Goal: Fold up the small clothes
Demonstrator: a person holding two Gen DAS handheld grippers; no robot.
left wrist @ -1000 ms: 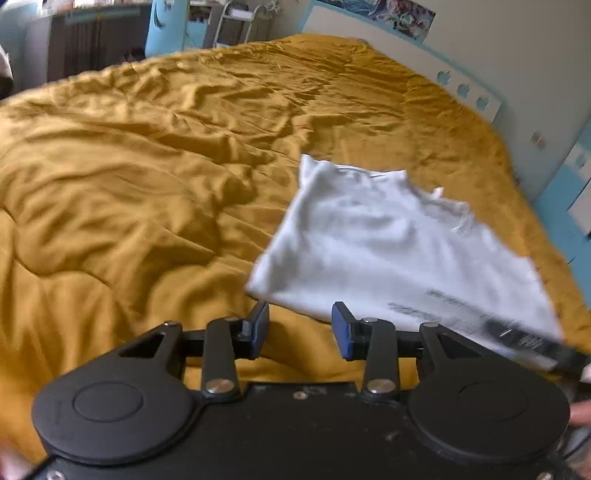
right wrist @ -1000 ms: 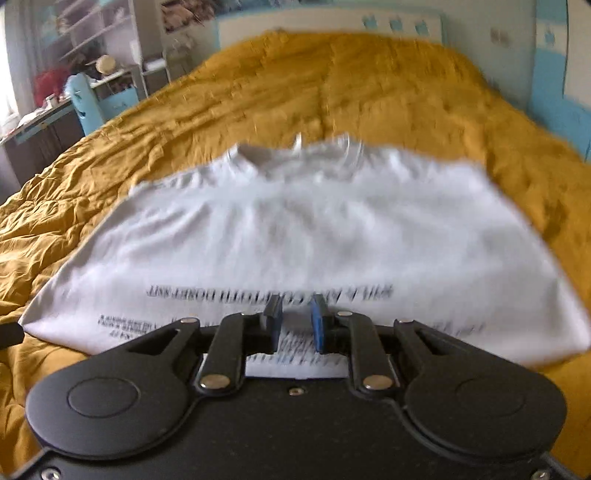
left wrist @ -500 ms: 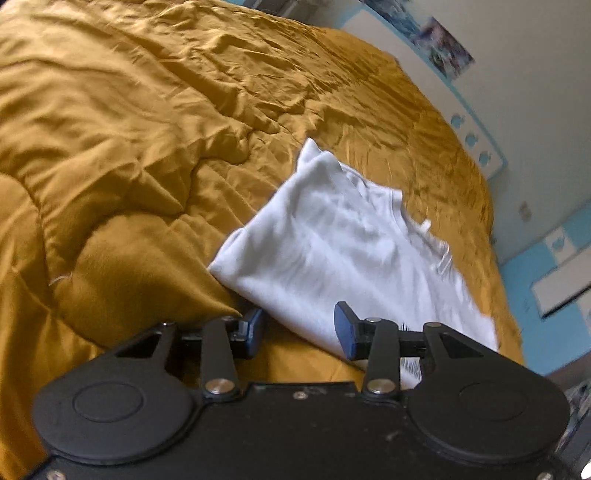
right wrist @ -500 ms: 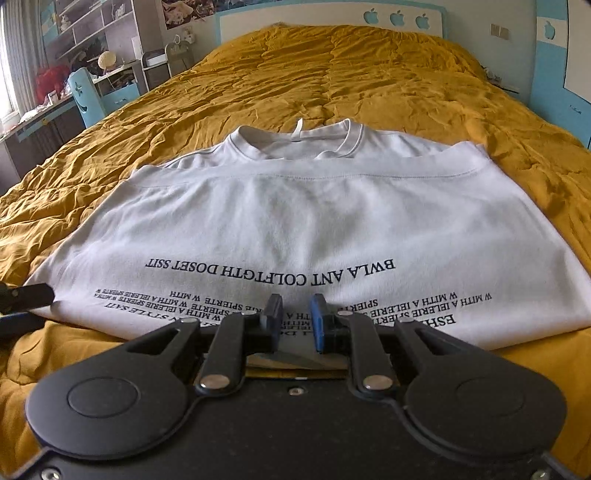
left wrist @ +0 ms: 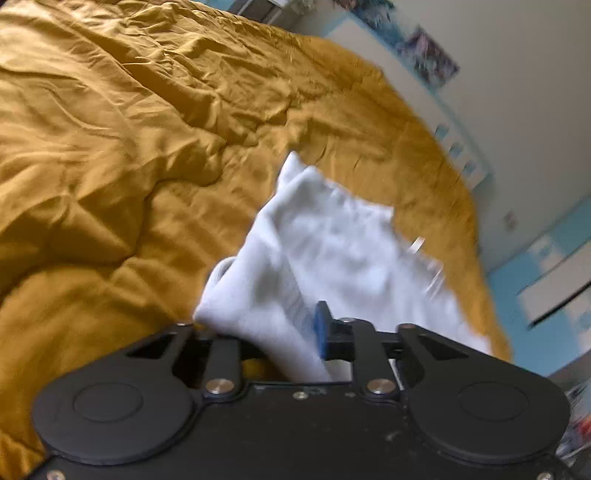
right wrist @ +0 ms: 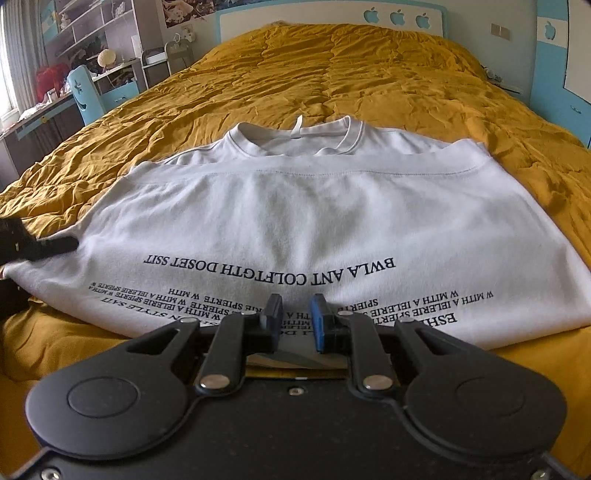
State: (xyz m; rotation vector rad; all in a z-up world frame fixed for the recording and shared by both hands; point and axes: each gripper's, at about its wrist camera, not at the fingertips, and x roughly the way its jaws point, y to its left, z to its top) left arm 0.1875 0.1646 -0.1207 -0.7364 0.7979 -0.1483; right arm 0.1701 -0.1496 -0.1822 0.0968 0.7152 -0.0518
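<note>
A white T-shirt (right wrist: 295, 206) with black lettering lies folded across on the mustard bedspread (right wrist: 332, 74), collar toward the headboard. My right gripper (right wrist: 295, 314) is shut on the shirt's near folded edge at the middle. In the left wrist view the shirt (left wrist: 332, 251) is blurred. Its near left corner bunches up between the closing jaws of my left gripper (left wrist: 291, 328). The cloth hides one fingertip; the blue pad of the other fingertip (left wrist: 320, 332) presses on it. From the right wrist view, the left gripper's fingertips (right wrist: 55, 244) pinch that same corner at the left edge.
The bedspread (left wrist: 129, 147) spreads out, wrinkled, on all sides of the shirt. A white headboard (right wrist: 332, 18) with blue apples stands at the far end. A blue chair (right wrist: 86, 96), a desk and shelves stand along the bed's left side.
The left gripper went down and forward onto the shirt's left corner, rolled, and its jaws closed on the cloth, which now bunches up. The right gripper has kept still.
</note>
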